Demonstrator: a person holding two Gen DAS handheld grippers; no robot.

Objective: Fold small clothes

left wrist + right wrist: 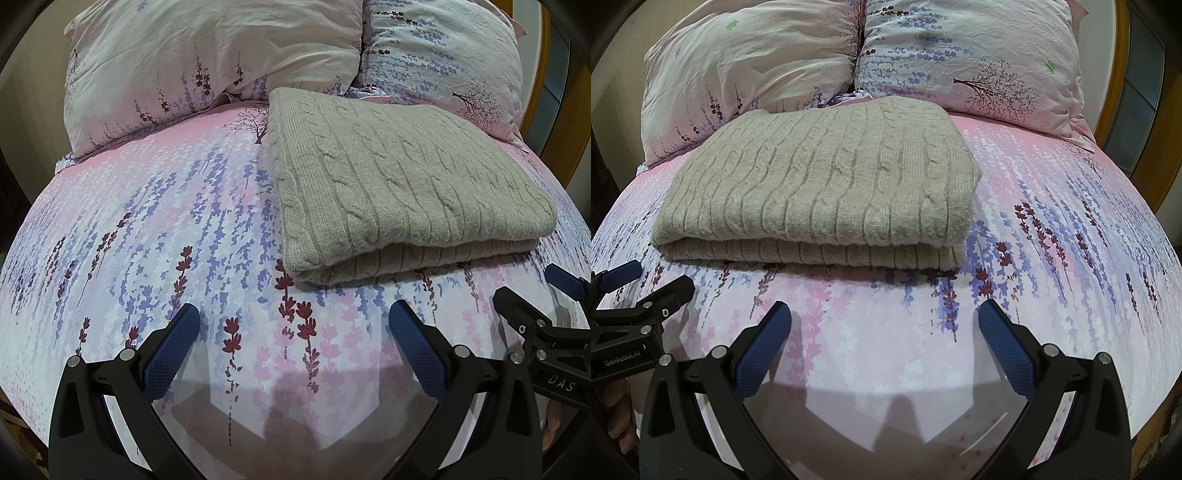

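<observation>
sweater: beige cable-knit sweater (399,177), folded into a flat rectangle, two layers showing at its near edge; lies flat on the bed (155,229), toward the head end, far edge just short of the pillows
sweater, right view: same sweater (820,184) sits left of centre, folded edge facing the camera, no gripper touching it
bed: pink and lilac flower-print sheet (1052,229), smooth, some shadow near the foot edge
pillows: two, matching print, propped side by side along the head edge; left pillow (207,62), right pillow (443,59)
left gripper: left gripper (295,350) wide open, blue pads (170,354) well apart, holds nothing; hovers over bare sheet, near side of the sweater, not touching it
right gripper: right gripper (884,349) wide open too, blue pads (1008,350) spread, empty; over bare sheet just in front of the sweater's near edge
cross views: right gripper shows at the right edge of the left view, left gripper at the left edge of the right view; the two sit side by side, apart
contact: cannot tell if either gripper touches the sheet
</observation>
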